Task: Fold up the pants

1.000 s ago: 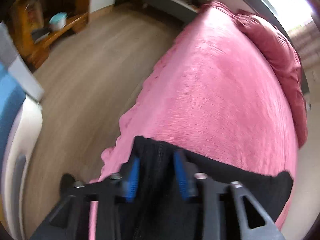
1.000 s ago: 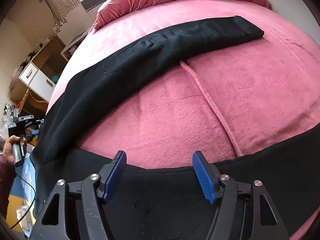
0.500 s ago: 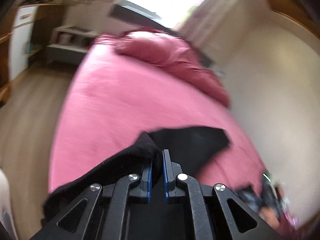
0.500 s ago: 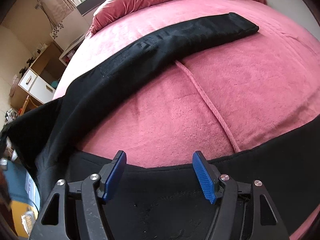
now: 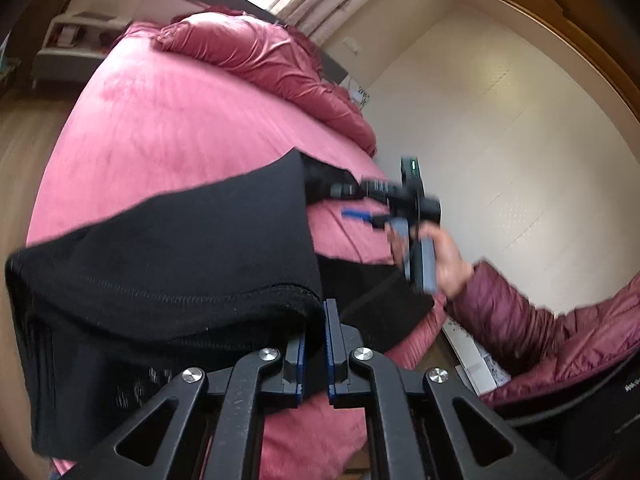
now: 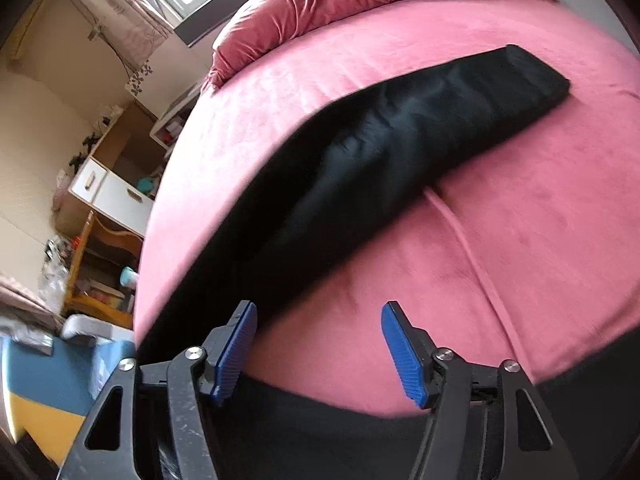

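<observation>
Black pants point(image 5: 168, 264) are pinched in the left hand-held gripper point(image 5: 314, 344), lifted leftward of the unclenched, just-narrowed, empty right hand-held gripper point(image 6: 318, 344); the leg's length runs away up the bed point(image 6: 520, 200).

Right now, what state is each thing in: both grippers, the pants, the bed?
left gripper: shut on the pants' edge, lifting it.
right gripper: open, jaws just narrowed, nothing between its pads.
black pants: one leg flat on the bed, other part raised and draped.
pink bed: covered, duvet bunched at the far end.
</observation>
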Demonstrator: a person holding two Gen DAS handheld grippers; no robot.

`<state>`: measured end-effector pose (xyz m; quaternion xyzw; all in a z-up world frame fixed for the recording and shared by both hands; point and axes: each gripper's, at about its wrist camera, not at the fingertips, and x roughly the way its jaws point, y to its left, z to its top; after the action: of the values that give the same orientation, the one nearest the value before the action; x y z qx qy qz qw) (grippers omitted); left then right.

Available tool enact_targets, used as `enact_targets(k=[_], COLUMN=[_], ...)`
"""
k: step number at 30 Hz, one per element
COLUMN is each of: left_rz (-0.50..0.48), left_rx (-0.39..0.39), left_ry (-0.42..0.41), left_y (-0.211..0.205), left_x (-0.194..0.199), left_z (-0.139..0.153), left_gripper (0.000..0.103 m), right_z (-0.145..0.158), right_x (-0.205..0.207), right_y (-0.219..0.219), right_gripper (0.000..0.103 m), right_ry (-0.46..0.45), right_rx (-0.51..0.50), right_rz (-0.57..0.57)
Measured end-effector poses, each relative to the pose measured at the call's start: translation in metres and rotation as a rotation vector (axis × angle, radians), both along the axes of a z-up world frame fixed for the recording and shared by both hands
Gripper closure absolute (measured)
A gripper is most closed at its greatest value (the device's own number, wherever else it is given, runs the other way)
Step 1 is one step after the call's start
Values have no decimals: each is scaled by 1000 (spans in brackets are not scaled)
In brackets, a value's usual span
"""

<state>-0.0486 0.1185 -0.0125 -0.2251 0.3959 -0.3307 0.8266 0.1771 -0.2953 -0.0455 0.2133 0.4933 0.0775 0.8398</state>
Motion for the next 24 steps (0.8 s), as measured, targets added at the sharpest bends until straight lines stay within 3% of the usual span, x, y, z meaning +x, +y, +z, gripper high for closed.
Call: enact_targets(k=[6, 13, 15, 16, 17, 20, 24], left_rz=[18, 4, 12, 20, 32, 118, 342], left_rx=[-28, -8, 8, 15, 29, 119, 207], left_ry=[32, 63, 67, 69, 67, 60, 68], left_y=[11, 16, 22, 25, 26, 43, 85], left_x=[-7, -4, -3, 2, 10, 40, 107], left_z=[-4, -8, -7, -6, -4, 5, 21], left_gripper=[96, 97, 97, 97, 96, 97, 97], right_z=[1, -11, -13, -14, -13, -3, 30], right_x=[54, 120, 131, 138, 141, 148, 143], right_y=[9, 6, 6, 7, 8, 12, 12], right_gripper=[48, 59, 71, 91, 96, 96, 96], right_ry=[15, 73, 85, 93, 99, 86, -3], right_rx=[89, 41, 22, -7, -28, -65, -39], right_rz=[-56, -138, -145, -139, -130, -90, -76])
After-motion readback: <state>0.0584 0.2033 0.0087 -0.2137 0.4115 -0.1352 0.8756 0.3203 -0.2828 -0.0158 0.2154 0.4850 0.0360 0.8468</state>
